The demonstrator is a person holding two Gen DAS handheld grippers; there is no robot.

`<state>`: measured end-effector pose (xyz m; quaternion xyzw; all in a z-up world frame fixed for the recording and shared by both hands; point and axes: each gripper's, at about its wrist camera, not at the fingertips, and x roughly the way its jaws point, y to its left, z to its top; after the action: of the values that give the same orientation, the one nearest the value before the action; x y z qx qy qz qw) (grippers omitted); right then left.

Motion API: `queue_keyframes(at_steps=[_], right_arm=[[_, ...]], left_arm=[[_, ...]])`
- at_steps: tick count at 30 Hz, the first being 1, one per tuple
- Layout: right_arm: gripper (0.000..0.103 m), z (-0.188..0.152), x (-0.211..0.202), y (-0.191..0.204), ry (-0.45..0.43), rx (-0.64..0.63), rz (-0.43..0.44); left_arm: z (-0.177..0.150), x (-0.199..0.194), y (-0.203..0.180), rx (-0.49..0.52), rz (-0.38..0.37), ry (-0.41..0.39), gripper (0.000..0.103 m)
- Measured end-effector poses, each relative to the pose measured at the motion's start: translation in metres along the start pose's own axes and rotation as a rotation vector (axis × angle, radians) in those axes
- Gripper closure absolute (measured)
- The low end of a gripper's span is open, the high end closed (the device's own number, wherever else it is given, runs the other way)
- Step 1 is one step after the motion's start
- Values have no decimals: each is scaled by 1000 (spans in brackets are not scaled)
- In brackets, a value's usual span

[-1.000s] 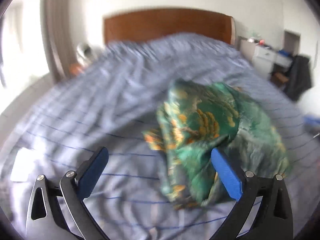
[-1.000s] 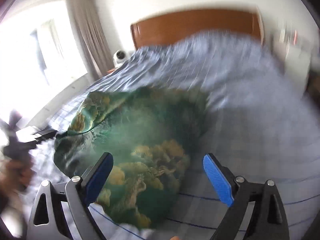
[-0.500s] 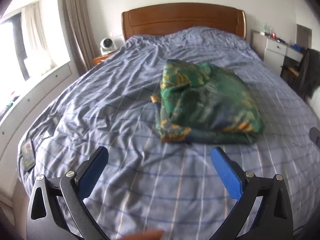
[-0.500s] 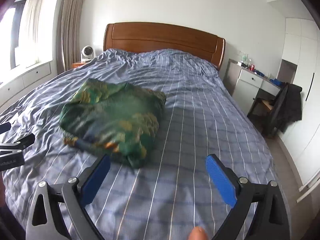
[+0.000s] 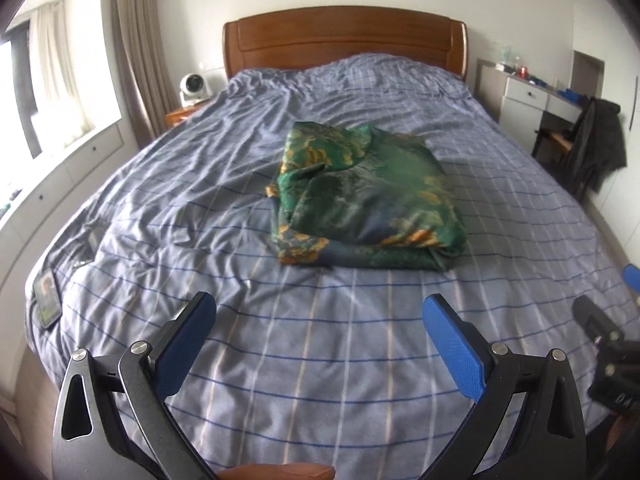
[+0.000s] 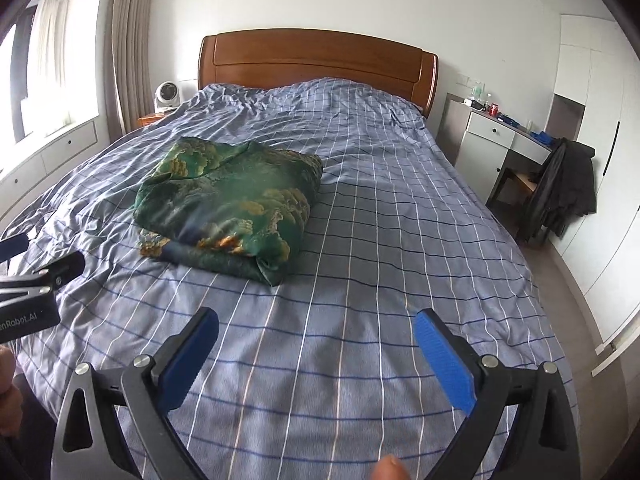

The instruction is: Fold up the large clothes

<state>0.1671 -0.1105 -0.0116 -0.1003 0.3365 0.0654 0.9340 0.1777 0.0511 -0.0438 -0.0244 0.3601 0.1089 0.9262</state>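
Now both hand-held grippers have pulled well back from the garment [image 5: 366, 204], which a second ago filled both wrist views at close range, blurred and partly lifted. It lies on the bed [image 5: 320, 360] as a compact green-and-gold bundle, roughly rectangular, a little left of the bed's middle in the right wrist view, with nothing touching it.

The left gripper [image 5: 320, 344] hangs over the foot of the bed with its blue pads wide apart and nothing between them. The right gripper [image 6: 316, 356] is the same: pads spread, empty, held back near the bed's foot end. Each tool shows at the edge of the other's view, so the two sit side by side.

Compared with half a second ago the bundle has not shifted; only the cameras have retreated a little further. That reads as a release and step-back, so the folding looks finished or very nearly so. The top layer is still puffy and rumpled at the headboard [image 5: 344, 36] side, and an orange-edged corner pokes out at the near left. If a tidier result is wanted, a press or tuck there would be the remaining work.
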Motion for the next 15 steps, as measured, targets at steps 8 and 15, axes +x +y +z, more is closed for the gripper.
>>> queue_keyframes(at_steps=[8,15], right_arm=[[3,-3,-46,-5,-10,28,44],[3,-9,-58,5,-28,-18,19]], left_arm=[[-6,-30,-1,30,25,-21,1],[-10,-41,4,9,0,-37,0]])
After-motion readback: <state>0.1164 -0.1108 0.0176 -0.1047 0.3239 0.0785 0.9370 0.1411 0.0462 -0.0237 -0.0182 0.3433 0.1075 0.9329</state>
